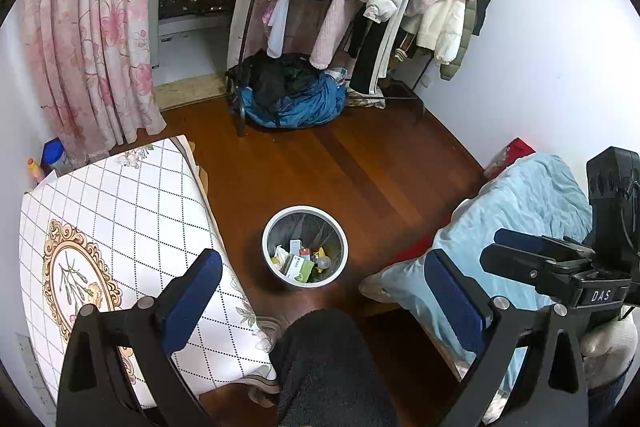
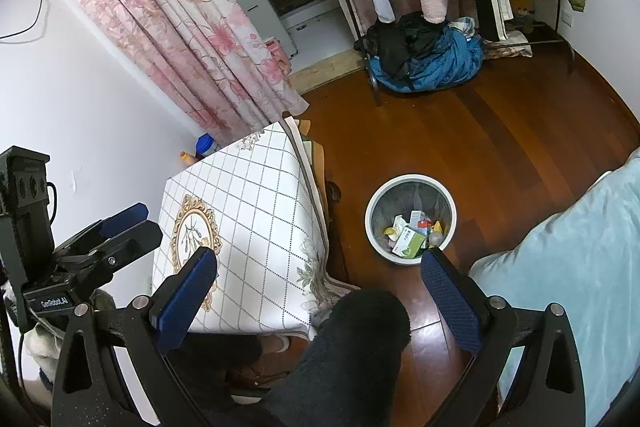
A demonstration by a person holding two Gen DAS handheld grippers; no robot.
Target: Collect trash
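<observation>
A round white trash bin [image 1: 304,209] with a grey liner stands on the wooden floor between the table and the bed. Inside it lie small boxes and wrappers [image 1: 300,263]. The right wrist view shows the same bin [image 2: 410,179] and its trash [image 2: 408,239]. My left gripper [image 1: 324,303] is open and empty, held above the bin's near side. My right gripper [image 2: 320,299] is also open with nothing between its blue pads [image 2: 452,303]. Each gripper shows in the other's view: the right one [image 1: 494,249] at the right, the left one [image 2: 150,221] at the left.
A table with a white grid cloth [image 1: 132,211] is at the left and a bed with a light blue blanket [image 1: 520,195] at the right. The person's knee [image 1: 328,359] in dark fleece is just below the bin. A clothes rack and a clothes pile [image 1: 292,95] stand at the far side.
</observation>
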